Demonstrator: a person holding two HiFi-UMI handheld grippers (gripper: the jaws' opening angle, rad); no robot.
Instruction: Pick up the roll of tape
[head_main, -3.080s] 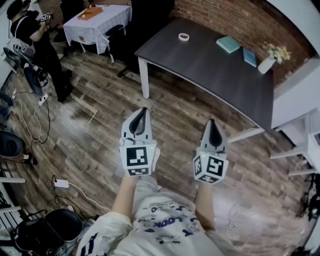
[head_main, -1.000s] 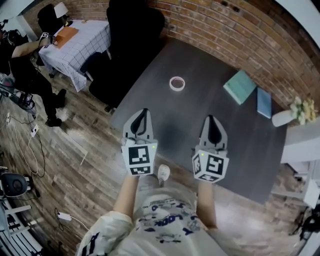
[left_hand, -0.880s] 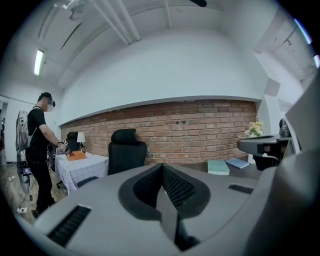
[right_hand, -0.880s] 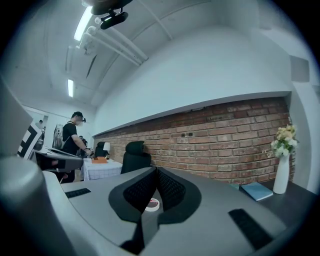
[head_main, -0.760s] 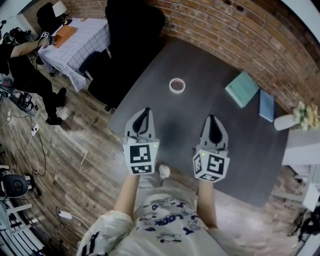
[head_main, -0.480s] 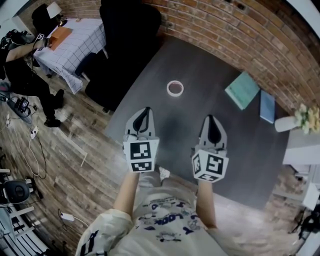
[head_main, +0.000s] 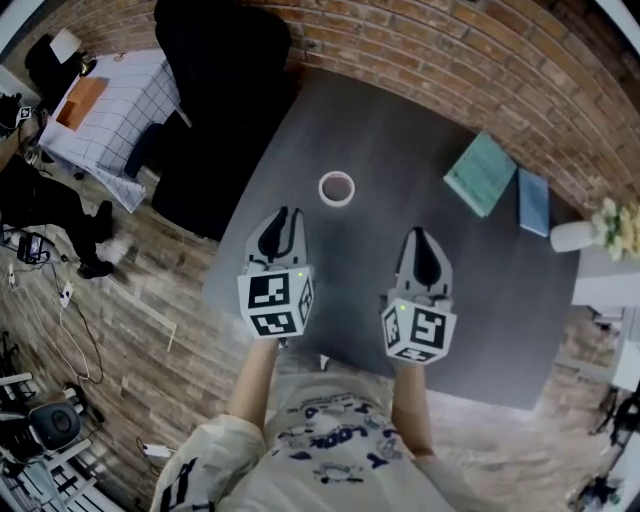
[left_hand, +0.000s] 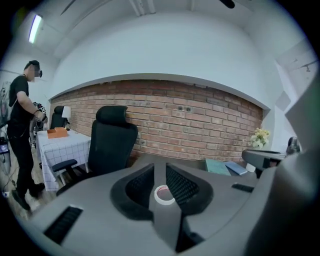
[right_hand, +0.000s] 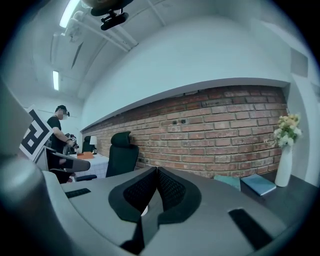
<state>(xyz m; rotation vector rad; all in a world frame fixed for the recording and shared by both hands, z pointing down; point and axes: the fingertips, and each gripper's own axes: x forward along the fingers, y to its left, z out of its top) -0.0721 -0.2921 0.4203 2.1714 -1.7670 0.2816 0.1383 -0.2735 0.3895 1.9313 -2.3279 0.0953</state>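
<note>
Dark table (head_main: 400, 130) sat vs a brick wall (head_main: 450, 50), wood floor (head_main: 130, 330) to the left. The roll of tape (head_main: 336, 188) lay flat on the table, alone, near its left-hand edge, well apart from the teal book (head_main: 480, 172), blue book (head_main: 533, 202) and vase (head_main: 572, 236) w/ flowers at the far right.

Only the head view gave the layout: both tools over the near part of the table, left tool (head_main: 283, 213) just short of the tape, right tool (head_main: 421, 234) off to the side. It also showed the black chair (head_main: 215, 60) and the checked-cloth side table (head_main: 110, 100) from above.

Only the gripper views showed a person (left_hand: 22, 135) standing by that side table, plus ceiling lights.

Left tool (left_hand: 160, 169): jaws opening, narrow gap so far, nothing in it; tape (left_hand: 163, 194) was visible through the gap, further out on the table, not touched.

Right tool (right_hand: 156, 170): jaws together at the tips, holding nothing.
</note>
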